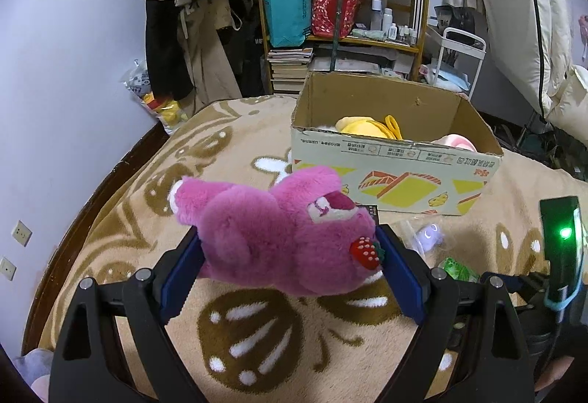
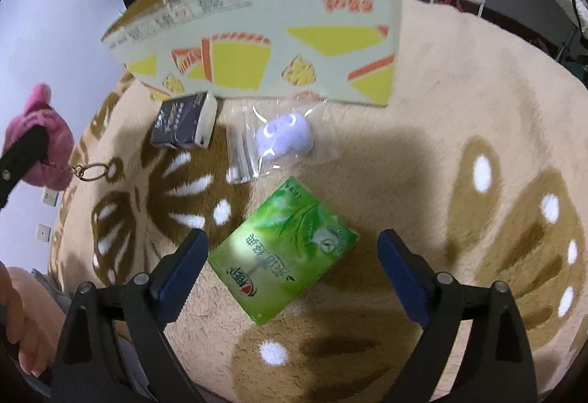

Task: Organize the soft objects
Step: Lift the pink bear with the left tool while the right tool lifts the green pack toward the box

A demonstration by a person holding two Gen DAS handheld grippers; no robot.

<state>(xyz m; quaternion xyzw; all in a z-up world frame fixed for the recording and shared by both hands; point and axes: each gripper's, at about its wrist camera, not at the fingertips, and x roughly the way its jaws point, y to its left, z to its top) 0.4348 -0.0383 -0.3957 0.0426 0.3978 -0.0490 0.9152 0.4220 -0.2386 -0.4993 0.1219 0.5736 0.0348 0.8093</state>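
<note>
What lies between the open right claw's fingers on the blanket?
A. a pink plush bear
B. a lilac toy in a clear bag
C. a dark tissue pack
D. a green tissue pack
D: the flat green plastic tissue pack lies on the blanket between the open right claw's blue fingers, untouched by either.

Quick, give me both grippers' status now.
Left gripper: shut on the pink plush bear, held above the blanket.
Right gripper: open, empty, over the green tissue pack.

We saw a magenta-pink plush bear (image 1: 279,230) with a red strawberry (image 1: 365,252) — over a beige blanket (image 1: 279,340) patterned in brown and white. The cardboard box (image 1: 397,178) showed yellow-and-orange shapes — the tissue pack (image 2: 283,252) was leaf green.
</note>
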